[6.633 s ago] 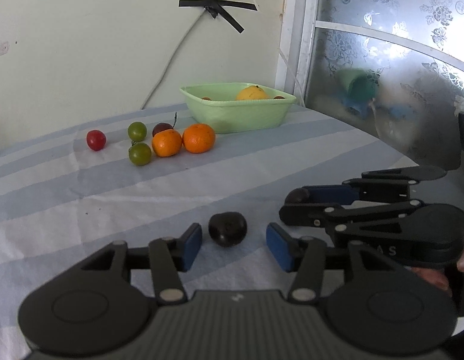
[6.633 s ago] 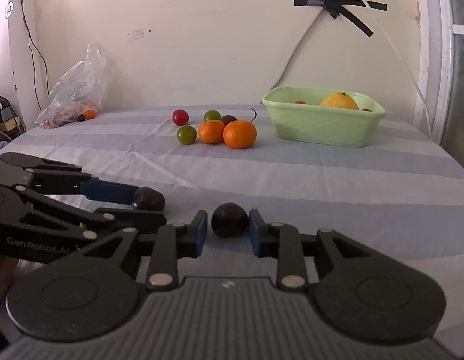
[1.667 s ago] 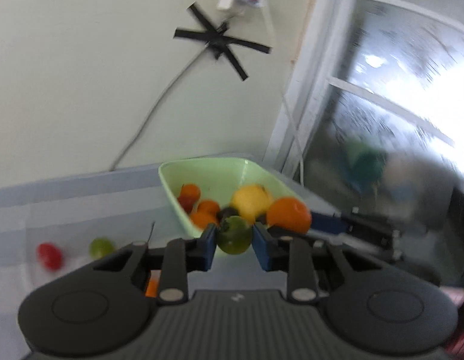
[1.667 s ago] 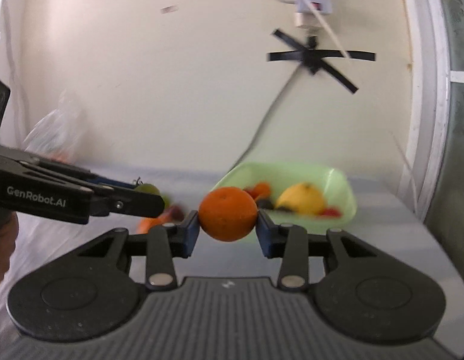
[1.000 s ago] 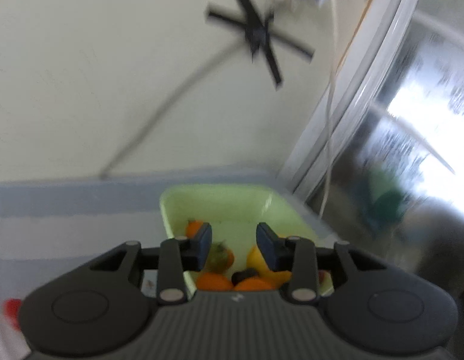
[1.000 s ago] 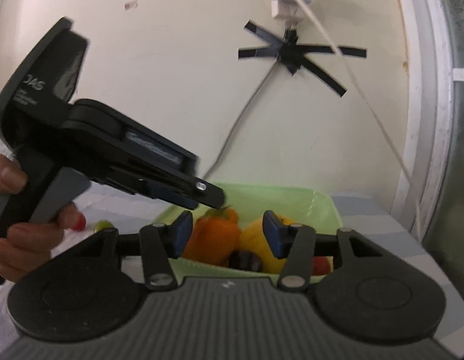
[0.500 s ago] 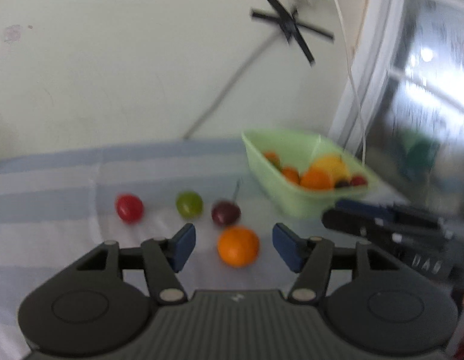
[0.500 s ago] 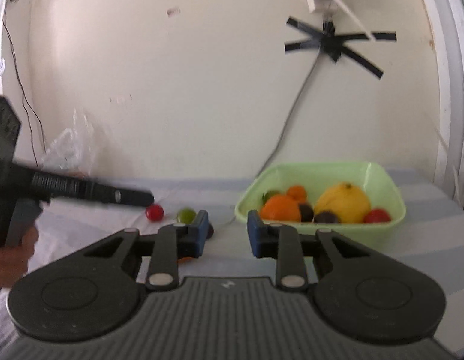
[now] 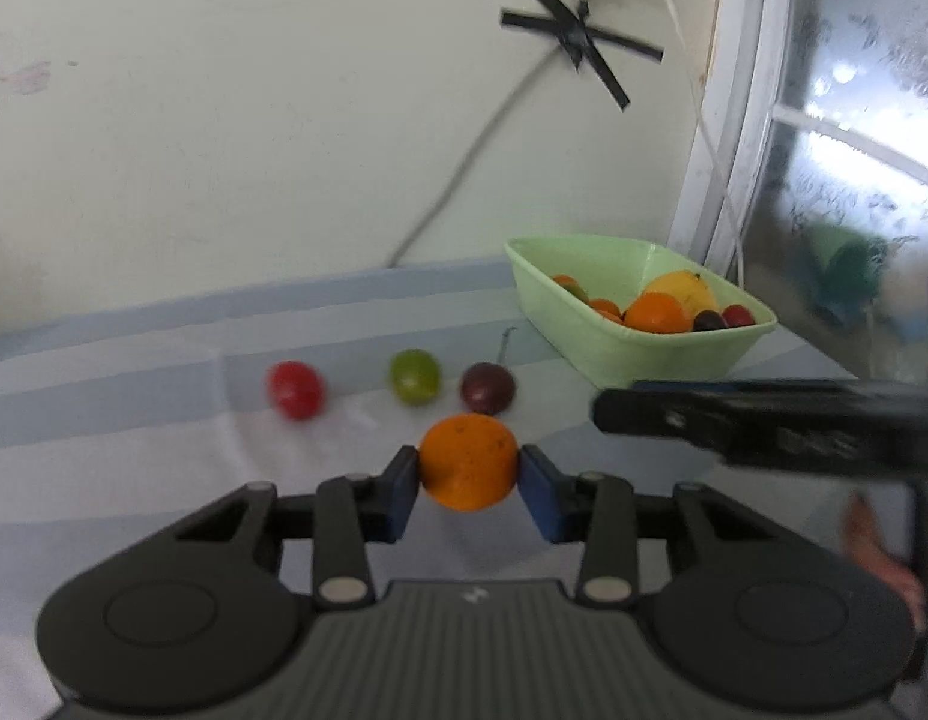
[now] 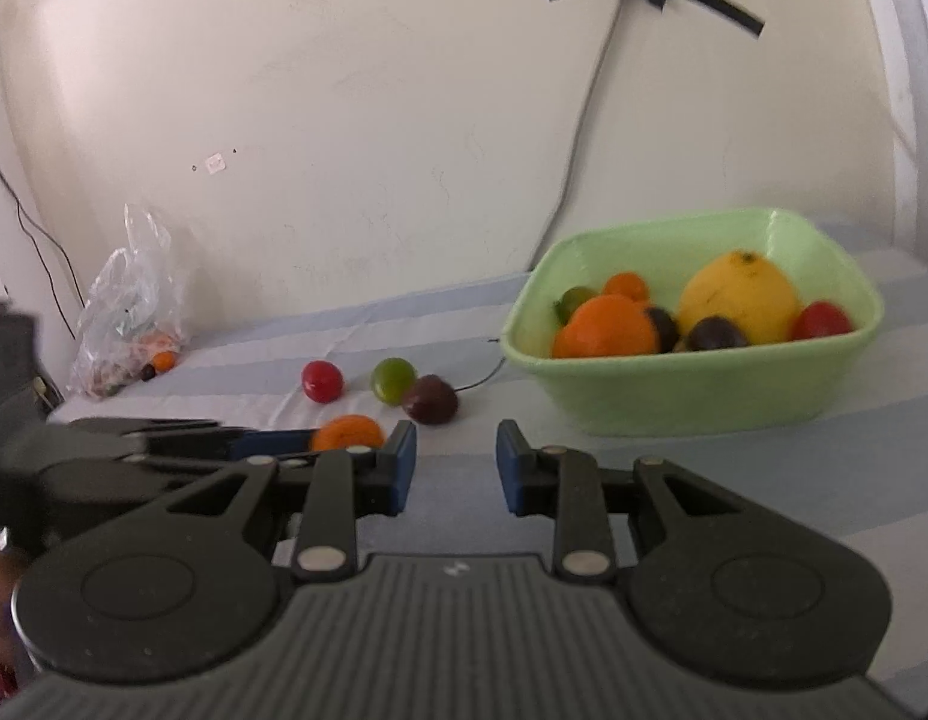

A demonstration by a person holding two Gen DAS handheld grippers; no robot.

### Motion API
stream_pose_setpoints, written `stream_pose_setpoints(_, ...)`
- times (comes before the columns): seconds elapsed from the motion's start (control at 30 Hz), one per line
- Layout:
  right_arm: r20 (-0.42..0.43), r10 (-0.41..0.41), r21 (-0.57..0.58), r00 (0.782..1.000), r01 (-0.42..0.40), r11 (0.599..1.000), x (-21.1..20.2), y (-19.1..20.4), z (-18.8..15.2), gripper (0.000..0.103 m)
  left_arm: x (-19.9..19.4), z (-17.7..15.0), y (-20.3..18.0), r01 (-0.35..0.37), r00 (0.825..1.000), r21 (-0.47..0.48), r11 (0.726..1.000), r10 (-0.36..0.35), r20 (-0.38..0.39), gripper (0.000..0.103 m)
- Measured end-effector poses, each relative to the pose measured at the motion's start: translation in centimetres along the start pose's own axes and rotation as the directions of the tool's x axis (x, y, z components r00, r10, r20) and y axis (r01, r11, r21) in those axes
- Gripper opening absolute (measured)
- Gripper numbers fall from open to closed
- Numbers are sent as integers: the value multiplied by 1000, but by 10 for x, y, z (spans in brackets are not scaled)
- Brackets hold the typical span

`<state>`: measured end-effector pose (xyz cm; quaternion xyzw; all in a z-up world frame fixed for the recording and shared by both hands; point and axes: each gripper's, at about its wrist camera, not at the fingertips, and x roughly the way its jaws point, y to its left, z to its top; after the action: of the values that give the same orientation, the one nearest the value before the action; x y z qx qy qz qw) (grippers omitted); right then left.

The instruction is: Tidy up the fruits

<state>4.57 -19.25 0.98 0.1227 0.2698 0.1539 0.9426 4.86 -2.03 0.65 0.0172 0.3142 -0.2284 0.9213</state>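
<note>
Left gripper (image 9: pixel 469 483) angled down over striped tablecloth (image 9: pixel 134 468), jaws just closed, blue pads pressing both sides of orange (image 9: pixel 467 461). Right gripper (image 10: pixel 455 468) beside it, pointing toward green bowl (image 10: pixel 704 390) of fruit; jaws narrow, nothing between, nearly closed. Red fruit (image 9: pixel 295 389), green fruit (image 9: pixel 413 377), dark plum (image 9: pixel 487 387) lie beyond orange. Hand (image 9: pixel 878 552) at right edge blurred, partly cut off. No lettering legible.
</note>
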Motion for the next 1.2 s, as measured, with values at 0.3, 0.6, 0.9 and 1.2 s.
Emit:
stream_pose_setpoints(0.3, -49, -102, -62, 994, 98, 993, 59, 36, 7, 33, -22, -33, 37, -48, 999, -96, 994, 48, 0, 37)
stream_pose_setpoints(0.6, -68, -217, -70, 974, 212, 975, 90, 40, 17, 41, -29, -34, 39, -2, 998, -95, 996, 7, 55, 37)
stream_pose_setpoints(0.9, -76, -199, -131, 977, 188, 973, 76, 50, 5, 33, -29, -36, 41, 27, 999, -82, 996, -23, 41, 37)
stream_pose_setpoints(1.2, -65, -117, -147, 991, 107, 983, -26, 59, -54, 33, -29, -38, 21, 56, 998, 13, 998, -56, 9, 37)
